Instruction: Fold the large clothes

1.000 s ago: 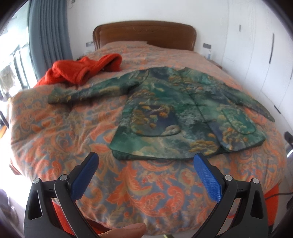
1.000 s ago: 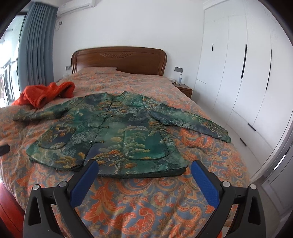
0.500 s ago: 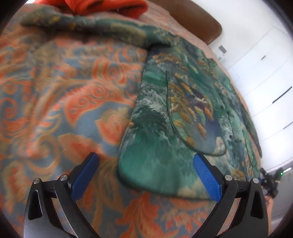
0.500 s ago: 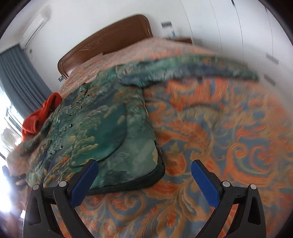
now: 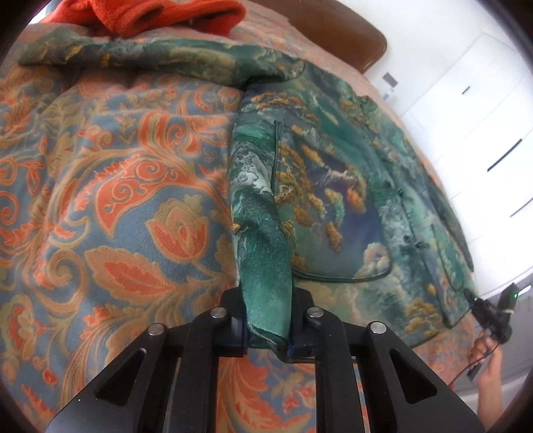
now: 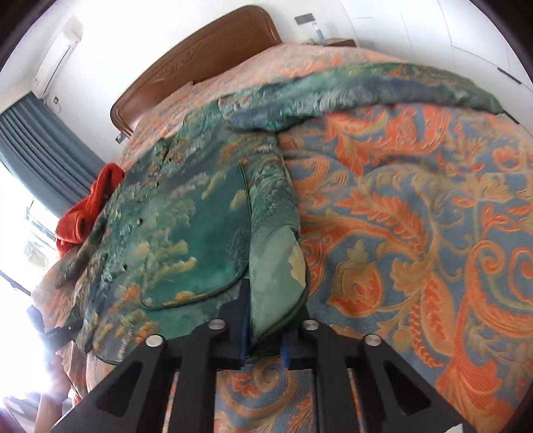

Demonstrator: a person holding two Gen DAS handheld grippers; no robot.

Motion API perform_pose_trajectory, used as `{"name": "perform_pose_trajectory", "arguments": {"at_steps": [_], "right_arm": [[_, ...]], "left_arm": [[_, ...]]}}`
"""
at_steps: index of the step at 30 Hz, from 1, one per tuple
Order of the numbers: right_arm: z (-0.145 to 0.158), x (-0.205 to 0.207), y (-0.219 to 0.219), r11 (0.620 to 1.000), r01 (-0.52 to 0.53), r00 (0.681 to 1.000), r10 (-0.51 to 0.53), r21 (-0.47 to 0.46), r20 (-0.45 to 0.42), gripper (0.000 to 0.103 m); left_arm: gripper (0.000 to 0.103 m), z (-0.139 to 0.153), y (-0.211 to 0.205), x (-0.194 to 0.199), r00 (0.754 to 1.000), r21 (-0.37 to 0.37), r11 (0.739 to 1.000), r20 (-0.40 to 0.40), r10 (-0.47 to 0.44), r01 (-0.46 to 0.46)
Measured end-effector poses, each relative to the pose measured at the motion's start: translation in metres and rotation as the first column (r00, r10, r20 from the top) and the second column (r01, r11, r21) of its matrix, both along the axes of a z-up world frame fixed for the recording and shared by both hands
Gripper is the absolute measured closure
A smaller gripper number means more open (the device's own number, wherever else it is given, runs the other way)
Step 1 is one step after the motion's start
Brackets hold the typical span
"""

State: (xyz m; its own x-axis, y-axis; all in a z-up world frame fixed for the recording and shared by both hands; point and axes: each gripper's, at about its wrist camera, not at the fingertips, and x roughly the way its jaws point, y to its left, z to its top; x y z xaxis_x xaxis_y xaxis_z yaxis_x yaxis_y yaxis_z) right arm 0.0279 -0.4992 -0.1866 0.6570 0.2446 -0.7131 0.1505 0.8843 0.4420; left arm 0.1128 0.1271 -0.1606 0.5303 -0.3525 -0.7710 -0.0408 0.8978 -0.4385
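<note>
A green brocade jacket (image 5: 336,186) with a gold and blue landscape print lies face up on the bed, sleeves spread; it also shows in the right wrist view (image 6: 186,226). My left gripper (image 5: 268,339) is shut on the jacket's left hem corner, the cloth bunched between the jaws. My right gripper (image 6: 266,343) is shut on the jacket's right hem corner. The right gripper also shows far right in the left wrist view (image 5: 493,316). The left sleeve (image 5: 140,56) runs toward the orange garment; the right sleeve (image 6: 383,86) runs toward the bed's right edge.
An orange-red garment (image 5: 146,13) lies at the bed's far left, also in the right wrist view (image 6: 93,206). The bedspread (image 5: 116,200) has an orange and blue paisley pattern. A wooden headboard (image 6: 200,63), grey curtains (image 6: 40,153) and white wardrobes (image 5: 483,116) surround the bed.
Both grippers have moved down to the jacket's hem corners and closed on them. They were open above the bed's foot one second ago.
</note>
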Motion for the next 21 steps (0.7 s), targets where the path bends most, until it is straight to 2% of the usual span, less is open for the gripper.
{"name": "perform_pose_trajectory", "arguments": {"at_steps": [4, 8, 16, 21], "right_arm": [[0.013, -0.006, 0.008, 0.999, -0.007, 1.000, 0.007, -0.041, 0.010, 0.093], [0.017, -0.016, 0.004, 0.999, -0.003, 1.000, 0.003, -0.032, 0.008, 0.093], [0.009, -0.023, 0.001, 1.000, 0.001, 1.000, -0.001, -0.018, -0.003, 0.093], [0.006, -0.025, -0.002, 1.000, 0.019, 1.000, -0.019, -0.003, 0.002, 0.093]], "left_arm": [[0.092, 0.009, -0.003, -0.008, 1.000, 0.030, 0.999, 0.018, -0.015, 0.015], [0.092, 0.010, -0.004, -0.008, 1.000, 0.049, 0.999, 0.014, -0.025, 0.024], [0.092, 0.002, 0.000, -0.007, 1.000, 0.040, 0.999, -0.006, -0.030, 0.030], [0.092, -0.002, -0.006, 0.004, 0.999, 0.068, 0.997, -0.005, -0.037, 0.037]]}}
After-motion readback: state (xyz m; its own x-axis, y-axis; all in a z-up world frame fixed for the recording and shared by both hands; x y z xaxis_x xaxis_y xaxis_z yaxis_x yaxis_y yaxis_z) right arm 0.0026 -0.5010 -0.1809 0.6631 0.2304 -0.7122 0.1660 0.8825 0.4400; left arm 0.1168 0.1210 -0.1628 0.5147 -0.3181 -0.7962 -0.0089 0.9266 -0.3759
